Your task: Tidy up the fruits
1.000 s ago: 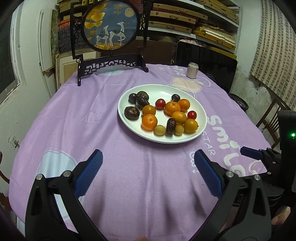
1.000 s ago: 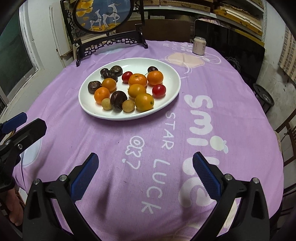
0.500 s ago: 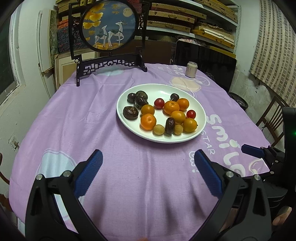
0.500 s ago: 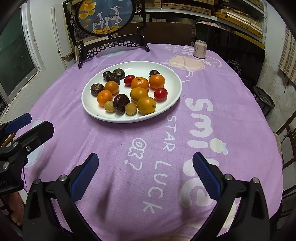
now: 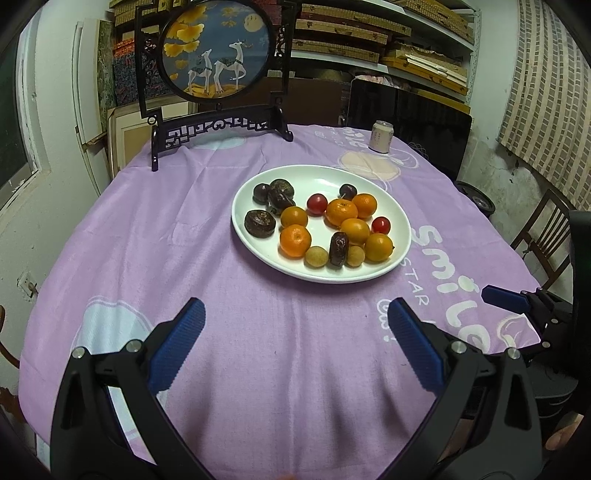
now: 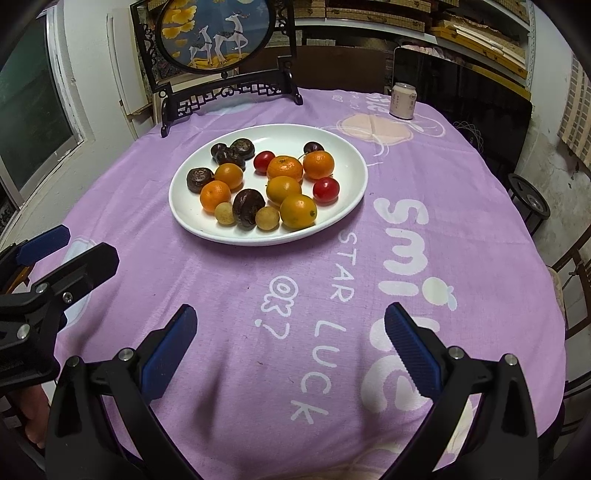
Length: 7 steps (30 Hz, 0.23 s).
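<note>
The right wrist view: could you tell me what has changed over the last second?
The right gripper has pulled back and lifted slightly, so the plate sits lower in view. Nothing was grasped or released. Both grippers stay open, left gripper nearly still, fruit unmoved.

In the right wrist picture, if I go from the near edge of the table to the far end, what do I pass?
The open right tongs → the "LUCK" letters on the purple cloth → the white plate of fruit → the pale can → the black stand with the deer picture.
</note>
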{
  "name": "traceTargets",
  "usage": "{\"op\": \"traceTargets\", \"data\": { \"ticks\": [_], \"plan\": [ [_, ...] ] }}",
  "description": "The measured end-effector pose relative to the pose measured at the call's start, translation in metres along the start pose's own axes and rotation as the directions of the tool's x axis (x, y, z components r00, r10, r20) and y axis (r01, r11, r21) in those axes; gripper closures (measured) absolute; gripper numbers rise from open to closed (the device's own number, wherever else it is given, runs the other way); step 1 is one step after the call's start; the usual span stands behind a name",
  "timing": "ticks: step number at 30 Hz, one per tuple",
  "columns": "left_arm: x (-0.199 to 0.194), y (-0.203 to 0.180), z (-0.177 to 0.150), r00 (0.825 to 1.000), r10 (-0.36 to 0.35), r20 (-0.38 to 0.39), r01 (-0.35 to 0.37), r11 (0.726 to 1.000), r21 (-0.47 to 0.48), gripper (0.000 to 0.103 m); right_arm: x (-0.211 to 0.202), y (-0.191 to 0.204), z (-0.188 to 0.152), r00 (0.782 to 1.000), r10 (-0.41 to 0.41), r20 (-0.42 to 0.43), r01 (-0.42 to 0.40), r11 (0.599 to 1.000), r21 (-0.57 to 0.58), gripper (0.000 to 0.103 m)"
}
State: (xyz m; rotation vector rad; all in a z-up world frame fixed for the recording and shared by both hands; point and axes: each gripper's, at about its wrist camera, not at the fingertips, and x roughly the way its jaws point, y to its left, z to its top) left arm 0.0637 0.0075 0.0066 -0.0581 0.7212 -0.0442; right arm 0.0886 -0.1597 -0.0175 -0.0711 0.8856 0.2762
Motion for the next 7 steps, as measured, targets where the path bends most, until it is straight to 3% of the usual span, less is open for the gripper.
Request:
{"op": "traceTargets", "data": {
  "ticks": [7],
  "plan": [
    [0.0022, 0.0000, -0.0024, 1.000, 0.004, -0.003, -0.004, 1.000, -0.001, 0.002, -0.0004, 0.0010, 0.0001, 1.000, 0.001, -0.001, -0.001, 1.000, -0.001, 0.001]
  ]
}}
